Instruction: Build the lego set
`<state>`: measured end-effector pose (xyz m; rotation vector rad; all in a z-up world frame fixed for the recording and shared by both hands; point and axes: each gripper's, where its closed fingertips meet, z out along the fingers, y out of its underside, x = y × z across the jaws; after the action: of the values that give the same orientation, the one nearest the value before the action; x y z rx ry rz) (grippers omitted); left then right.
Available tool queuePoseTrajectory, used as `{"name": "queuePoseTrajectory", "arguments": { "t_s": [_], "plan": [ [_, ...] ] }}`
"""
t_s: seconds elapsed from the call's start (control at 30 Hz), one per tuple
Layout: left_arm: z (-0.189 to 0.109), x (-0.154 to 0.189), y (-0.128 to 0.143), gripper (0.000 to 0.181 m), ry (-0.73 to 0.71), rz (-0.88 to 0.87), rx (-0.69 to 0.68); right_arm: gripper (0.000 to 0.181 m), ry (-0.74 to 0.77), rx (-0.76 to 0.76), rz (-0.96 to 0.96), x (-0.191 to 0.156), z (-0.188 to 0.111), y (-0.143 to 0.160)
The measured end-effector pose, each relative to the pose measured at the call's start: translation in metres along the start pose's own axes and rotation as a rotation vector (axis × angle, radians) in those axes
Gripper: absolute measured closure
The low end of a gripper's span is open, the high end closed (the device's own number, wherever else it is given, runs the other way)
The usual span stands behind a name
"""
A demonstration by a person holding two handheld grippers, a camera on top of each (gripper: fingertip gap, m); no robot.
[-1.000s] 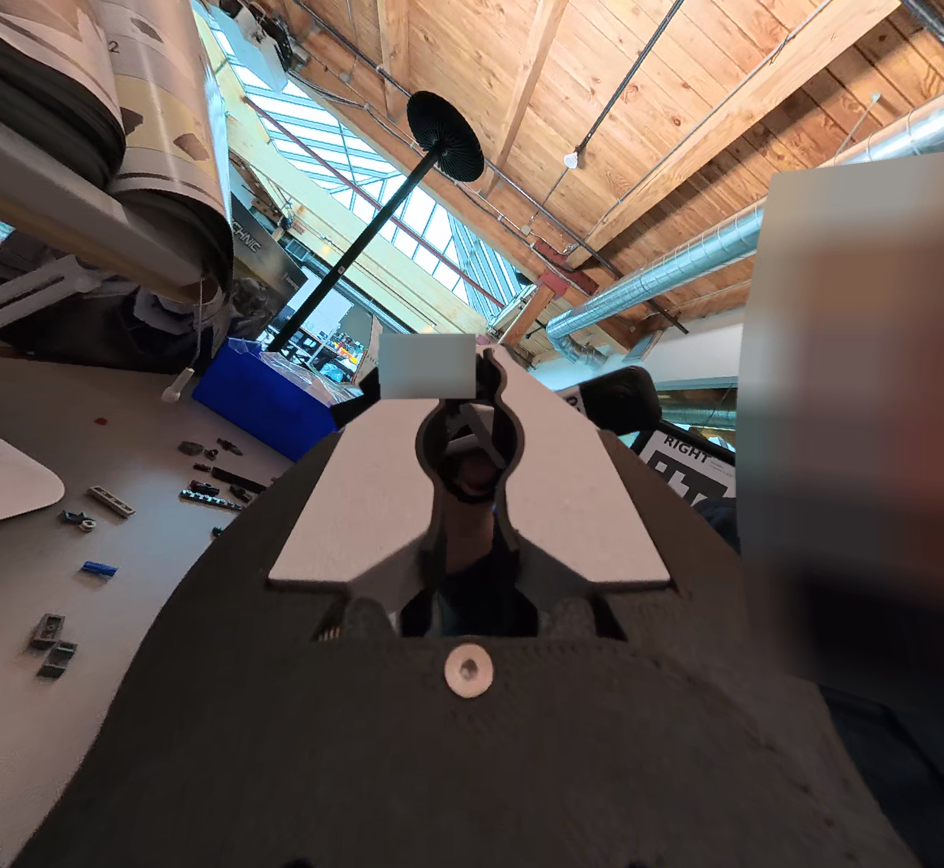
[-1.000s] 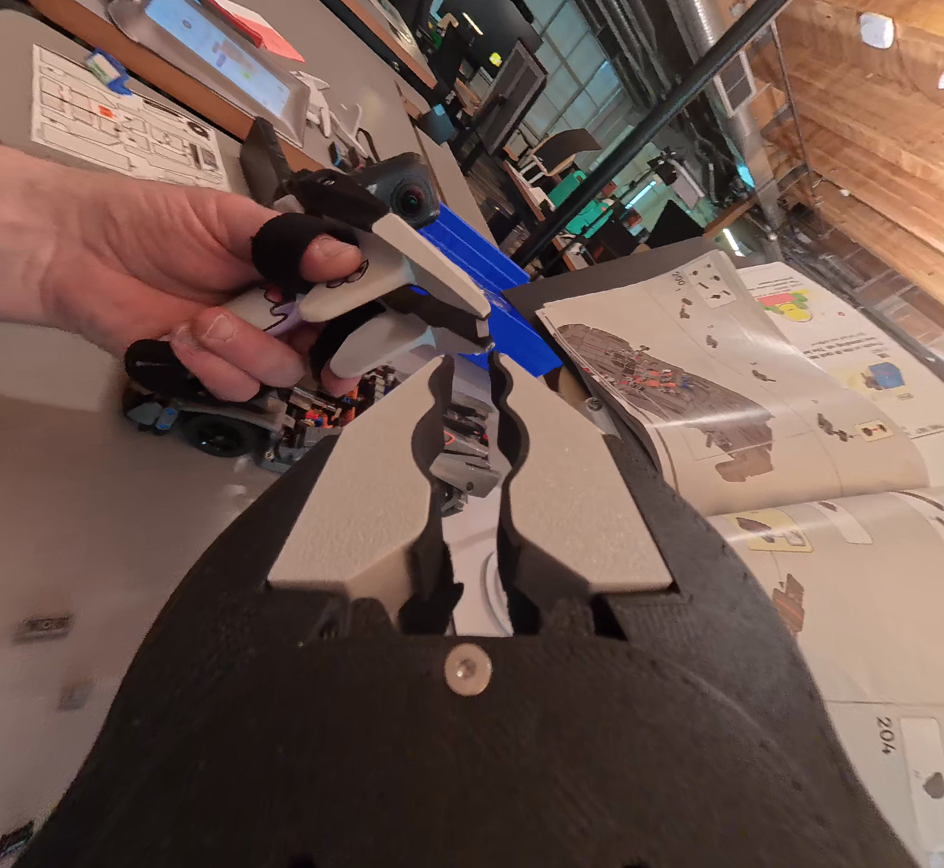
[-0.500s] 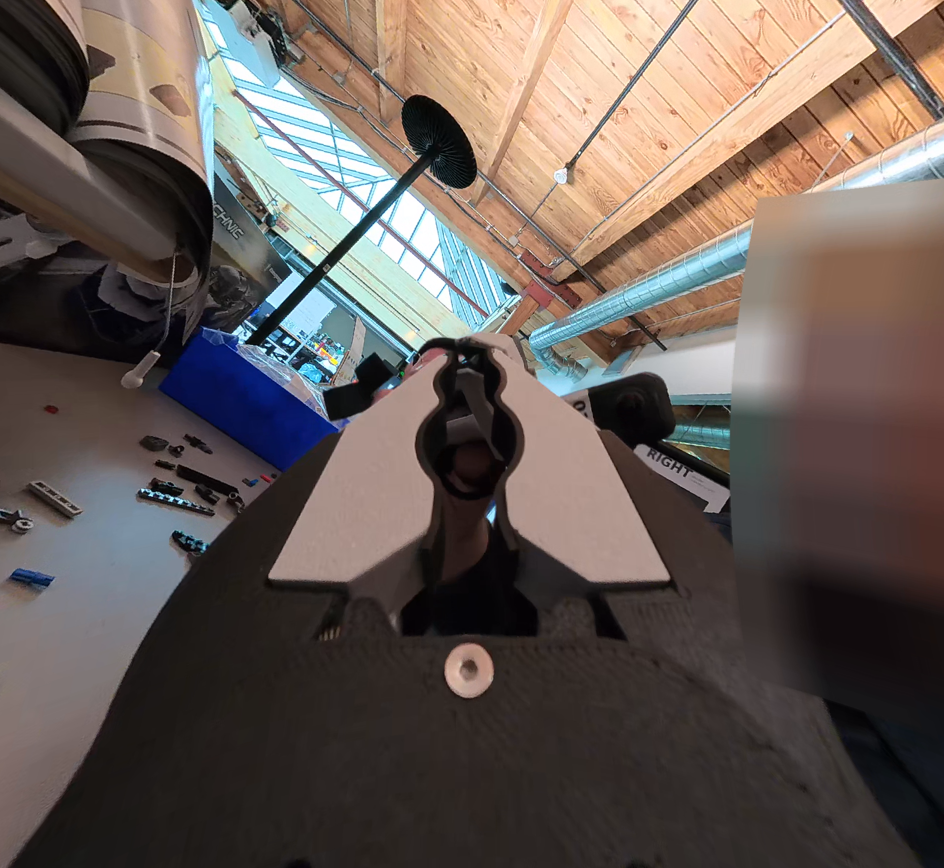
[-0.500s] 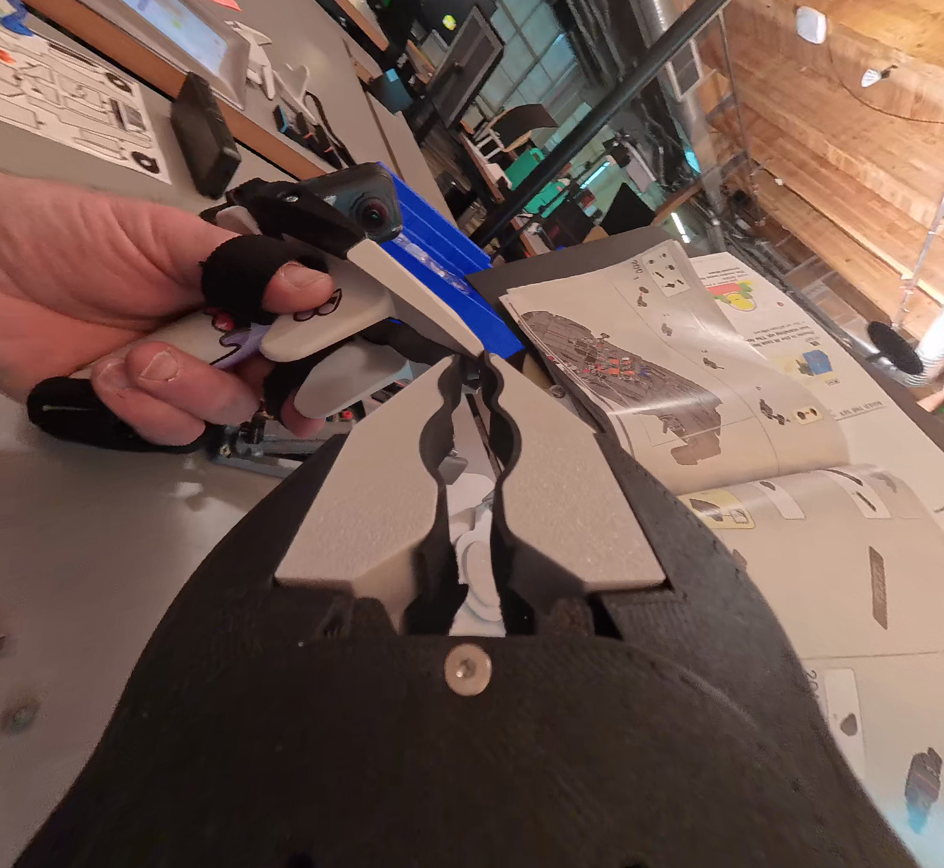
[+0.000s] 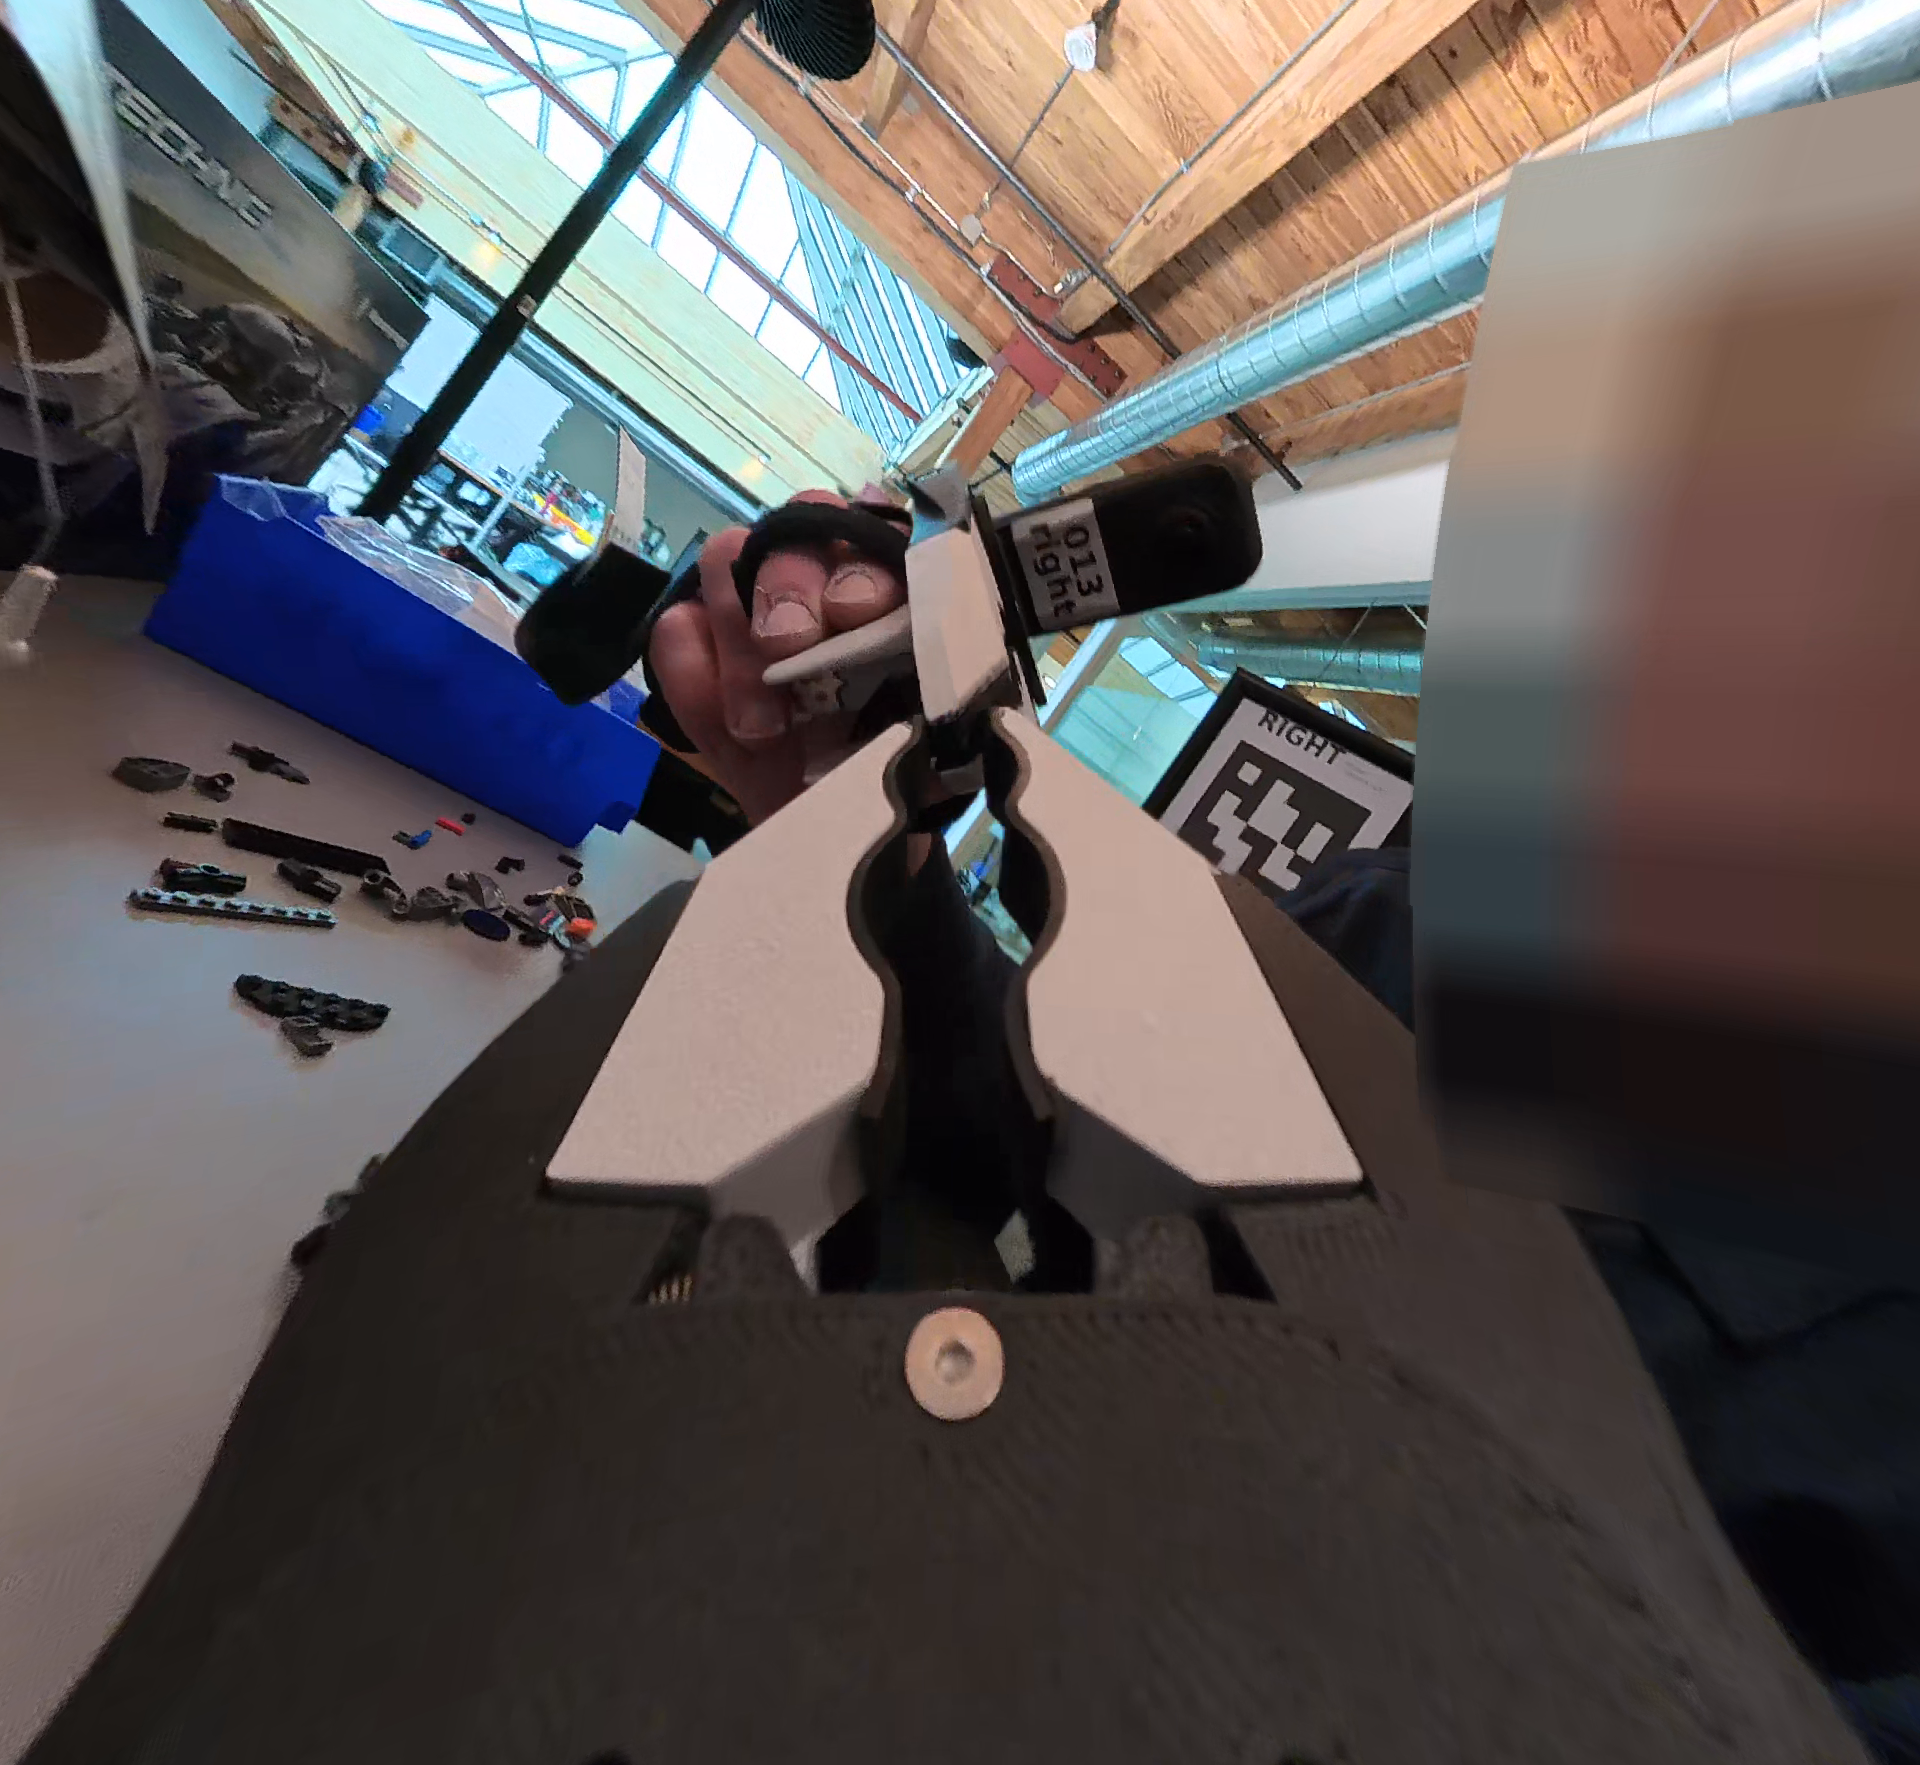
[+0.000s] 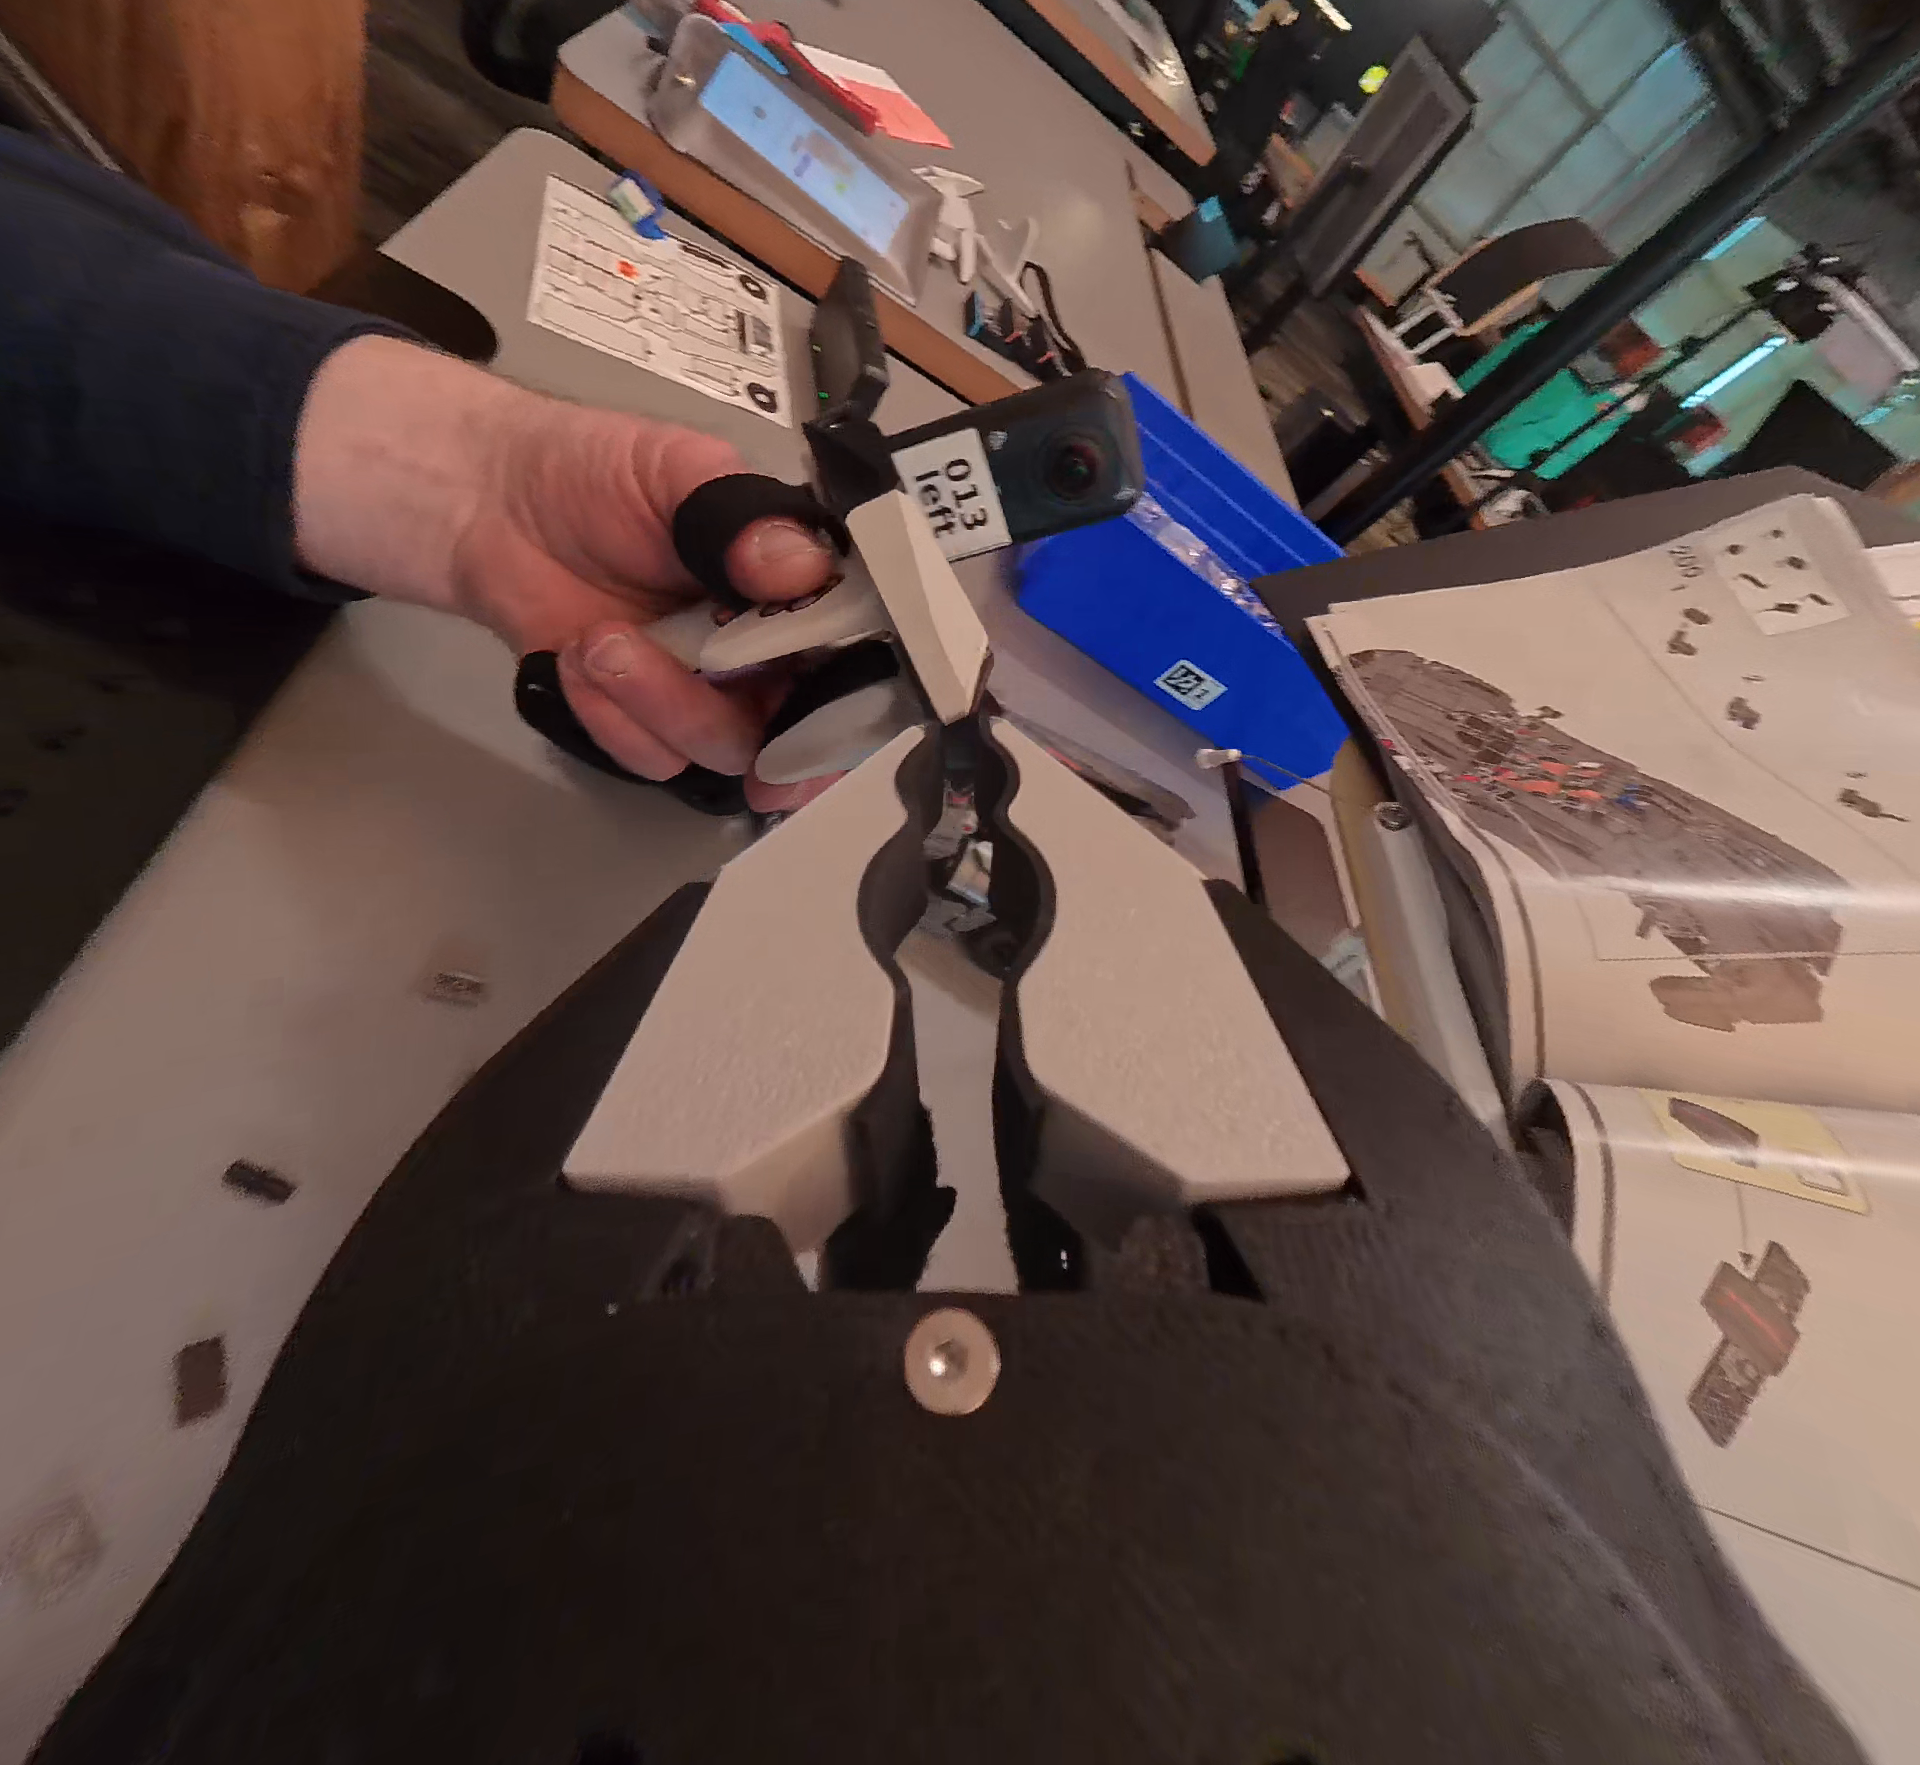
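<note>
Left gripper [image 5: 954, 759] and right gripper [image 6: 958, 741] meet tip to tip, jaws near-closed; held piece indiscernible; blue bin [image 6: 1164, 583] far

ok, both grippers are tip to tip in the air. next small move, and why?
Probably hold both motionless and confirm the grip before either opens. The left gripper and right gripper meet tip to tip above the table, with a small dark piece between them; which fingers hold it is unclear.
</note>
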<state>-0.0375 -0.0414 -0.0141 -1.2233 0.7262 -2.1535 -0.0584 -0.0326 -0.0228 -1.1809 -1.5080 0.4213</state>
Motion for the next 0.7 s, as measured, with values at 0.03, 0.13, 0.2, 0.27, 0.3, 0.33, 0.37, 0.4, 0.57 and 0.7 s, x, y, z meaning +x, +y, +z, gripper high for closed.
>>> {"name": "queuePoseTrajectory", "arguments": {
  "t_s": [0.03, 0.13, 0.2, 0.27, 0.3, 0.33, 0.37, 0.4, 0.57, 0.7],
  "plan": [
    [0.001, 0.001, 0.003, 0.174, 0.010, -0.003, -0.022, 0.178, -0.027, 0.002, 0.003, -0.003, -0.002, 0.000],
    [0.005, 0.005, 0.019, 0.174, 0.039, 0.000, -0.126, 0.179, -0.140, -0.004, 0.030, -0.018, -0.009, 0.001],
    [0.008, 0.010, 0.031, 0.174, 0.068, 0.001, -0.197, 0.178, -0.221, -0.007, 0.040, -0.030, -0.015, 0.001],
    [0.011, 0.015, 0.045, 0.175, 0.094, 0.005, -0.276, 0.178, -0.317, -0.012, 0.068, -0.044, -0.021, 0.000],
    [0.012, 0.017, 0.052, 0.175, 0.105, 0.009, -0.311, 0.178, -0.362, -0.016, 0.078, -0.050, -0.024, 0.000],
    [0.014, 0.020, 0.058, 0.175, 0.125, 0.009, -0.341, 0.178, -0.402, -0.013, 0.085, -0.057, -0.028, -0.001],
    [0.015, 0.024, 0.065, 0.175, 0.146, 0.010, -0.377, 0.178, -0.449, -0.008, 0.102, -0.063, -0.031, -0.002],
    [0.016, 0.026, 0.073, 0.175, 0.158, 0.016, -0.418, 0.178, -0.503, -0.010, 0.122, -0.071, -0.034, -0.003],
    [0.019, 0.025, 0.080, 0.176, 0.153, 0.043, -0.452, 0.178, -0.598, -0.013, 0.165, -0.083, -0.042, -0.001],
    [0.017, 0.020, 0.058, 0.176, 0.105, 0.089, -0.347, 0.176, -0.472, -0.001, 0.160, -0.062, -0.035, -0.002]
  ]
}}
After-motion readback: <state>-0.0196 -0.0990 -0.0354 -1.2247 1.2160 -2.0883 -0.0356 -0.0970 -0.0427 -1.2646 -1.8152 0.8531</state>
